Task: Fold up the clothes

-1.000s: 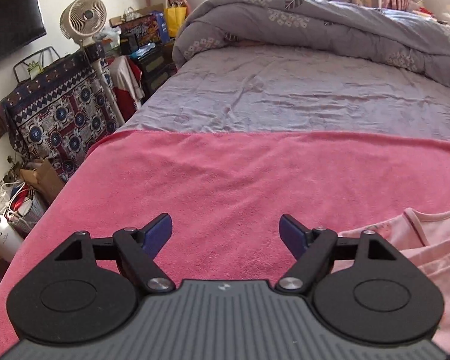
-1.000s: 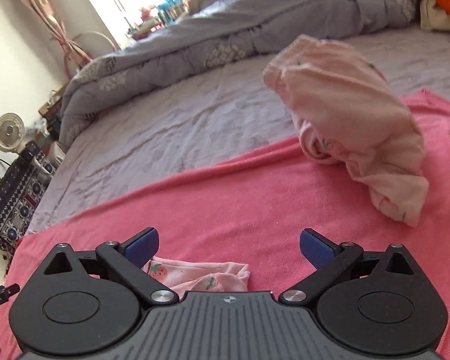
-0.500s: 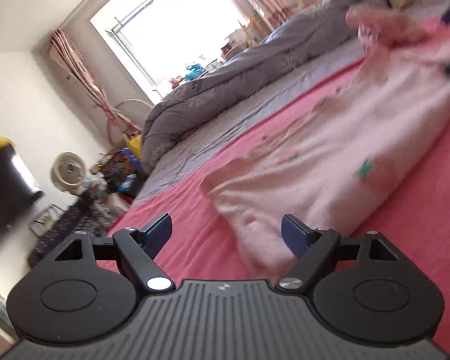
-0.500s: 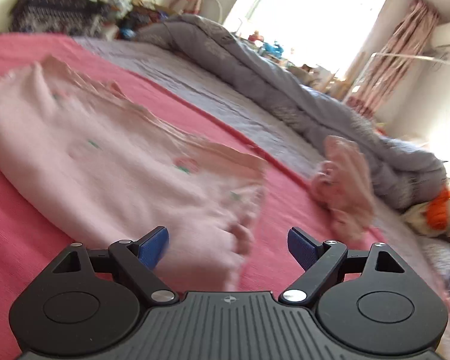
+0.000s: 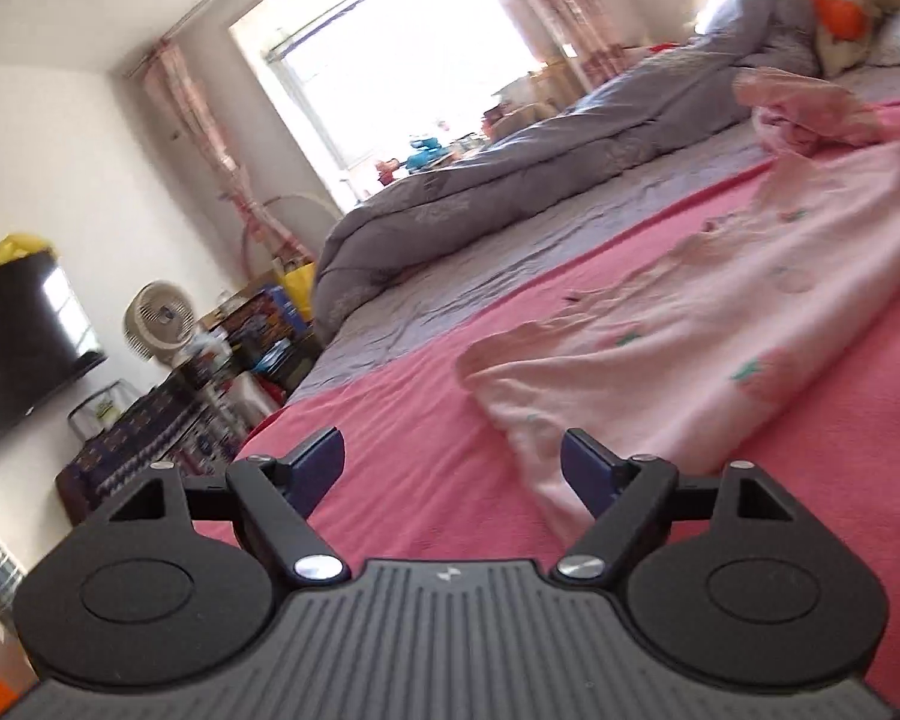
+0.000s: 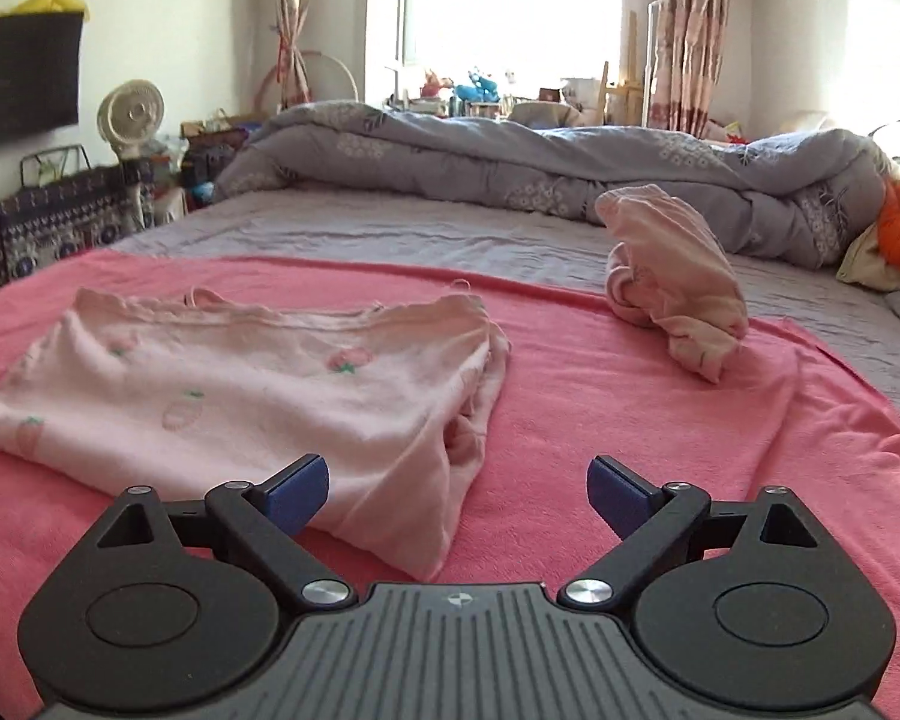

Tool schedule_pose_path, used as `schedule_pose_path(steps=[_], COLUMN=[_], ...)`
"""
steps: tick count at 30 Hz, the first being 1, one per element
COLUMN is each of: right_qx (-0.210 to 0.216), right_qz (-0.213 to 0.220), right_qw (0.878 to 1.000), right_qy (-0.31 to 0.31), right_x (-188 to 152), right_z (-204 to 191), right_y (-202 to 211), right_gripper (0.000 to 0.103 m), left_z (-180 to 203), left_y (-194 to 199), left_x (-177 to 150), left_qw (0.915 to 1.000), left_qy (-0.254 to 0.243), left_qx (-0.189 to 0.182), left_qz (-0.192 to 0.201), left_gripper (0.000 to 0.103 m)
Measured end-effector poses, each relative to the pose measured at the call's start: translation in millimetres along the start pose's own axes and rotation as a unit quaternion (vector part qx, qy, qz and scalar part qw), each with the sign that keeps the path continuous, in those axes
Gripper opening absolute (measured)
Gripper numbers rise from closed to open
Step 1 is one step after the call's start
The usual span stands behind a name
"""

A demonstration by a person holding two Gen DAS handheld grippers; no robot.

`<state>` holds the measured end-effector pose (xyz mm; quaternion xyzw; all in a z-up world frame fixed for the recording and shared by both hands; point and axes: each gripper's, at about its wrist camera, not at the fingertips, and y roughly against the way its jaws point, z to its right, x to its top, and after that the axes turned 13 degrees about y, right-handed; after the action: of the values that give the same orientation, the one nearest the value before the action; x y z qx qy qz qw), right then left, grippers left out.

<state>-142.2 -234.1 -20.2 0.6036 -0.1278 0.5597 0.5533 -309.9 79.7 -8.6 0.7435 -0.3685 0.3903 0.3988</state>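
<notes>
Shirt [image 5: 660, 360] blurred; right side cut off.

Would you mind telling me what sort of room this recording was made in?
Most likely a lived-in bedroom: a bed with a rumpled grey floral duvet, a pink towel blanket spread over it, and pink curtains beside a bright window.

Left tool [image 5: 453, 468] swung and rolled from bare pink blanket [image 5: 426, 456] to end of strawberry-print garment [image 5: 660, 354]. Right tool [image 6: 457, 489], jaws just opening, nothing between, now faces garment's opposite end.
</notes>
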Motion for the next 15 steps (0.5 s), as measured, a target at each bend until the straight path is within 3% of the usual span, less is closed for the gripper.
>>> schedule_pose_path(steps=[2,6,9,12,15], right_qx=[-0.021,-0.068,-0.075,-0.081,-0.072], right_qz=[-0.013,-0.027,-0.027,-0.026,-0.024], right_qw=[0.999,0.996,0.996,0.995,0.996], right_qy=[0.026,0.055,0.047,0.059,0.054], right_x=[-7.7,-17.1,-18.6,-20.3,-25.7], right_z=[-7.1,-8.8,-3.9,-5.4,-1.5], right_y=[-0.1,-11.3,-17.7,-18.2,-13.4], right_gripper=[0.094,0.094,0.094,0.094,0.094], left_z=[19.0,44.0,36.4,26.1,1.2], left_y=[-5.3,-26.7,-38.4,-52.3,-60.8], left_x=[-4.6,-17.6,-13.0,-18.4,-22.7], left_qw=[0.9995,0.9933,0.9937,0.9849,0.9825], left_qy=[-0.029,-0.103,-0.093,-0.12,-0.098], left_qx=[-0.01,0.047,0.061,0.124,0.156], left_qz=[0.0,0.024,0.014,0.011,-0.027], left_gripper=[0.083,0.084,0.084,0.084,0.084])
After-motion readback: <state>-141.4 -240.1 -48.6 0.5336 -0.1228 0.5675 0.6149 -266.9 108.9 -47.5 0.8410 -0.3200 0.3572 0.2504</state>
